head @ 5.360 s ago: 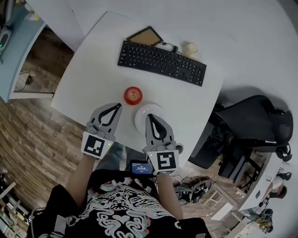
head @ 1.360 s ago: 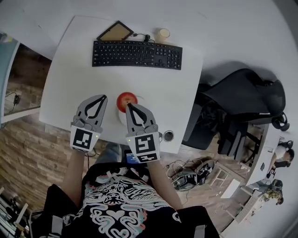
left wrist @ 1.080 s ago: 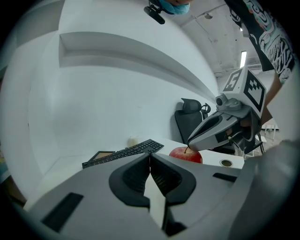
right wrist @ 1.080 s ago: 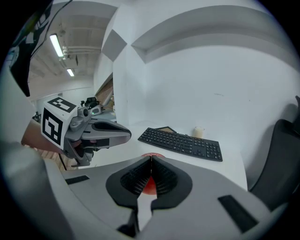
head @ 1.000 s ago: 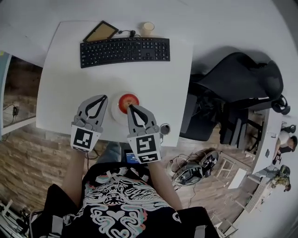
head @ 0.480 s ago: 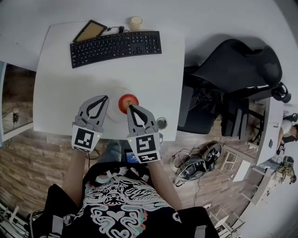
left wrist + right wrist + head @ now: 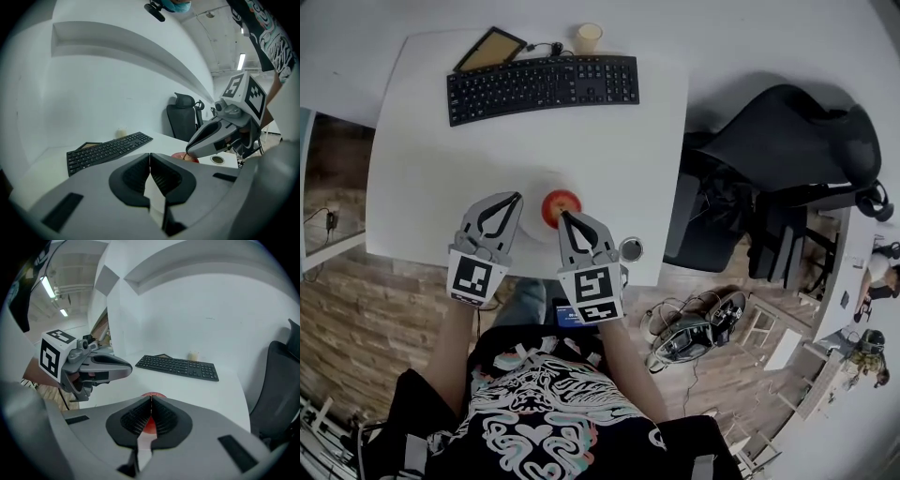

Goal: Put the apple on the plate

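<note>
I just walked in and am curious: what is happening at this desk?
A person holds a gripper in each hand over a white table. The red apple appears to sit on the white plate. The right gripper, jaws together, has its tips at the apple's top; whether it grips anything is unclear. The left gripper, shut and empty, is beside the plate.

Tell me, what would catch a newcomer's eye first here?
A shiny red apple sits near the front edge of the white table, just beyond the shut tips of the grey right hand-held gripper, with the grey left hand-held gripper to its left. A long black keyboard lies along the far edge.
</note>
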`<state>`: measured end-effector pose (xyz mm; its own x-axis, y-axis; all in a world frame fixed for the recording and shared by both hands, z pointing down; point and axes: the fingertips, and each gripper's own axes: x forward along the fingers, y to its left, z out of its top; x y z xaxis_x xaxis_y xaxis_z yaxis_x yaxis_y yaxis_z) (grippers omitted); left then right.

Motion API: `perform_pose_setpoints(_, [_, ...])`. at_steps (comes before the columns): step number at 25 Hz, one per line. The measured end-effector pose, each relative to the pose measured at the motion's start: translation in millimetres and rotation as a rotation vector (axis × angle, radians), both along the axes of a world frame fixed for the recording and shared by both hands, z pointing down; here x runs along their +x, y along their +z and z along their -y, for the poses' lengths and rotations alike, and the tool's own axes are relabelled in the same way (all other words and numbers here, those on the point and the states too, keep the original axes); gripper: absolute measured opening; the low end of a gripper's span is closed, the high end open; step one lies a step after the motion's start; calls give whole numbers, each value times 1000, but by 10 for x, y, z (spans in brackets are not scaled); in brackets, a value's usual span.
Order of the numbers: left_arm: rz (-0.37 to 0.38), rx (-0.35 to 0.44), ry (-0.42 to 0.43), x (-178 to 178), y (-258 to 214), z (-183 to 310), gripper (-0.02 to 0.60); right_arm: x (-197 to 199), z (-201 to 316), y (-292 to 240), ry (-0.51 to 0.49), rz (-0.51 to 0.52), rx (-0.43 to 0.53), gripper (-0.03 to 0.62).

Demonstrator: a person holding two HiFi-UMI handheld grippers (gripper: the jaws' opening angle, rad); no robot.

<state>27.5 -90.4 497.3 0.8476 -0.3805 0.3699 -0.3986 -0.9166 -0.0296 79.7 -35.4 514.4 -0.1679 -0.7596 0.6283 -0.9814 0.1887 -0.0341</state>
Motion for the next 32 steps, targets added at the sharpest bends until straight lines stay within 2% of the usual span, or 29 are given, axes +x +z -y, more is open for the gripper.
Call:
perform_pose_setpoints(6, [17, -25, -12, -23, 131, 17, 17, -82, 30, 175, -61, 15, -31, 29])
perform_pose_setpoints(20, [2, -37, -38, -54, 191, 26, 17, -183, 85, 216, -96, 54, -38, 31])
perform_pose_setpoints(25, [1, -44, -33, -40, 199, 2, 17, -203, 56, 211, -95, 85, -43, 32])
perform_pose_setpoints(32, [-7, -36, -23, -35, 124, -13, 18, -139, 56, 99, -59, 57, -3, 32])
